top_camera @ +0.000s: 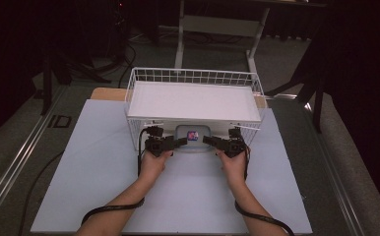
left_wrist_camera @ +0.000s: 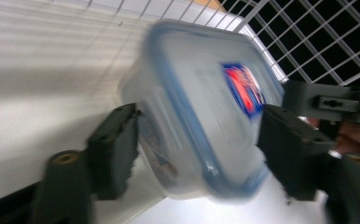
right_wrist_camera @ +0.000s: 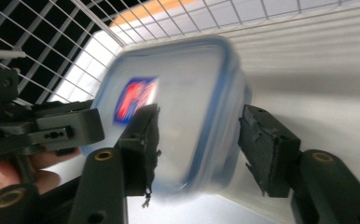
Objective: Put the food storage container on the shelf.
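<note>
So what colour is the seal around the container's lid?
Blue, running around the lid of the clear container; it shows best in the left gripper view.

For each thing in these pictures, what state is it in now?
Container: lid on, tilted, at the basket's open front.
Basket: upright on the table, white shelf on top.
Left gripper: jaws around the container's end, a small gap on one side.
Right gripper: jaws astride the other end, grip unclear.

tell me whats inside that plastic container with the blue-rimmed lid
The container sits under the wire basket. Its frosted walls and lid blur the inside; something dark shows faintly at one side, nothing identifiable.
</note>
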Tool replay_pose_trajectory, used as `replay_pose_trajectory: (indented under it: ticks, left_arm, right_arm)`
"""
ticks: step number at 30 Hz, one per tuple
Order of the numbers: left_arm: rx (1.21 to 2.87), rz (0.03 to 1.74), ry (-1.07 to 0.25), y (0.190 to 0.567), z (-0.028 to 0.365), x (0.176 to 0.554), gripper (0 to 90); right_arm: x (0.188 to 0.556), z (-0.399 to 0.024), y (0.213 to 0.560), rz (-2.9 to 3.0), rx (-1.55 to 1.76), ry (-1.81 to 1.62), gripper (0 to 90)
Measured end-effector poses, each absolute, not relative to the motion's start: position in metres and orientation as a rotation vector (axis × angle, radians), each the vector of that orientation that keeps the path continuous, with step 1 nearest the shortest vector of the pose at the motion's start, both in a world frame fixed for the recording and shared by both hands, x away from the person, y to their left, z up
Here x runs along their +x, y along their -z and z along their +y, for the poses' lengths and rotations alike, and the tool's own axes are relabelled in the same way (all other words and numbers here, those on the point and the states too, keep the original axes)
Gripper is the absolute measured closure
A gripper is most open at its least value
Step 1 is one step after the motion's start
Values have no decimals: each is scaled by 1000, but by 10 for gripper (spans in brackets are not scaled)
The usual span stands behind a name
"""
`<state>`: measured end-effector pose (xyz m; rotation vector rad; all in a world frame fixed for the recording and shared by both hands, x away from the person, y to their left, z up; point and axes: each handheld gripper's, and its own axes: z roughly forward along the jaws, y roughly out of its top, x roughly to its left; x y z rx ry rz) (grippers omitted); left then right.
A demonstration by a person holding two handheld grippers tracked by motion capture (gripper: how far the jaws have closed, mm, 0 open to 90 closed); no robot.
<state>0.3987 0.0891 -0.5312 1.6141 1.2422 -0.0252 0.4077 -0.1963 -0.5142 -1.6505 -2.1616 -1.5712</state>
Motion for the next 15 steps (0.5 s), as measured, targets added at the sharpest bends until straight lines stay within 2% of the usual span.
replay_pose_trajectory:
  ticks: [6, 9, 14, 15]
  left_arm:
    - [1642, 1243, 0, 527, 90, 399, 318]
    - [1634, 1218, -57, 522, 92, 394, 323]
    - [1668, 1093, -140, 516, 92, 381, 259]
    - [1662, 1090, -153, 515, 91, 377, 221]
  right_arm:
    - [405, -191, 513, -2154, -1671, 1554, 452]
    - [398, -191, 507, -2200, -1678, 1563, 450]
    - [387, -193, 500, -2297, -1628, 1610, 428]
    - [382, -192, 498, -2303, -1630, 1601, 423]
